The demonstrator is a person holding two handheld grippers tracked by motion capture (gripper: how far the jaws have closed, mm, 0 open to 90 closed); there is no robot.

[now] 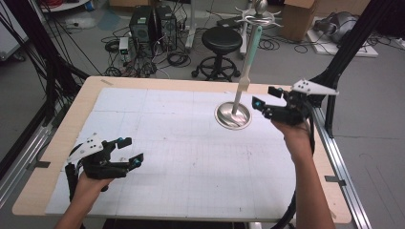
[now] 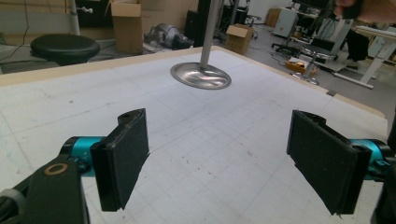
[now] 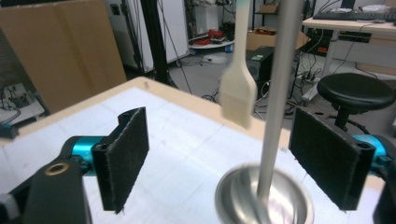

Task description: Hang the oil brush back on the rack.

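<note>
Both grippers gape empty: right gripper beside the stand's round base (a brush hangs from its rack), left gripper low over the surface.

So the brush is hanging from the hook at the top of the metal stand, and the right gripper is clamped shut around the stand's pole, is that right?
Not quite. The brush does hang from the top of the metal stand, but the right gripper is open. The right gripper view shows its pads wide apart, with the pole standing beyond them, untouched.
</note>
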